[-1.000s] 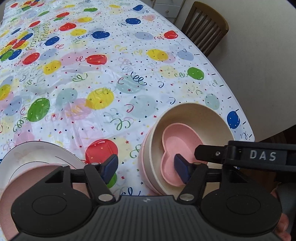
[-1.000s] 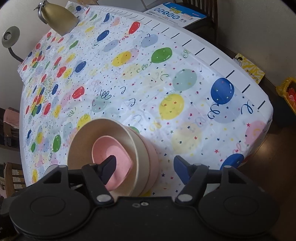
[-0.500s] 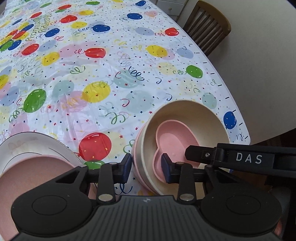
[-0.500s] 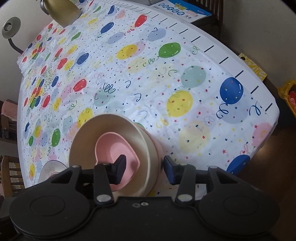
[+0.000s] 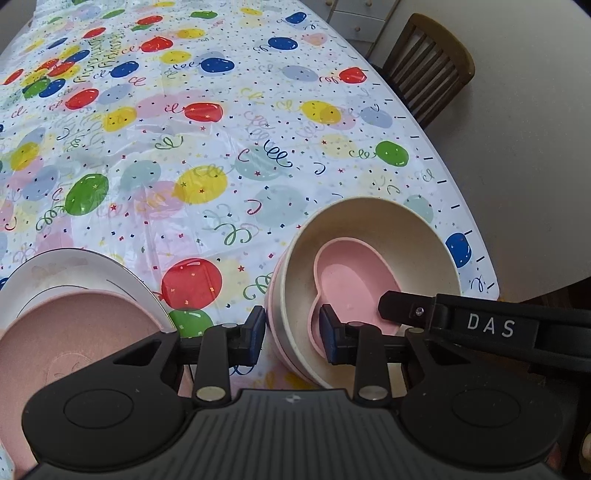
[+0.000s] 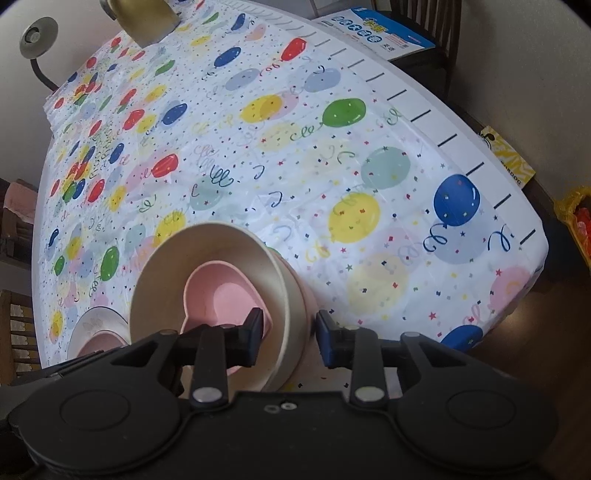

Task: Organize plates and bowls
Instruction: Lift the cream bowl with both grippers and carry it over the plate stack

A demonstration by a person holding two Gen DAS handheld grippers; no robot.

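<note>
A stack of bowls stands near the table corner: a cream bowl [image 5: 373, 229] nested in a pink bowl [image 5: 275, 325], with a pink heart-shaped dish [image 5: 354, 273] inside. My left gripper [image 5: 293, 336] is shut on the stack's near wall, one finger outside, one inside. My right gripper [image 6: 290, 338] is shut on the opposite wall of the cream bowl [image 6: 207, 258]; the heart dish [image 6: 221, 295] shows inside. The right gripper's finger shows in the left wrist view [image 5: 410, 308]. A pink plate [image 5: 62, 332] lies on a white plate [image 5: 74, 266] to the left.
The table wears a balloon-print cloth [image 5: 221, 147]. The table's edge [image 5: 480, 236] runs close by the bowls. A wooden chair [image 5: 428, 66] stands beyond it. A brass lamp [image 6: 144, 14] stands at the far end, and a blue-white booklet [image 6: 380, 33] lies off the far edge.
Both grippers have closed from wide open onto the bowl stack's rim, one on each side. The stack now looks tilted and slightly raised.
</note>
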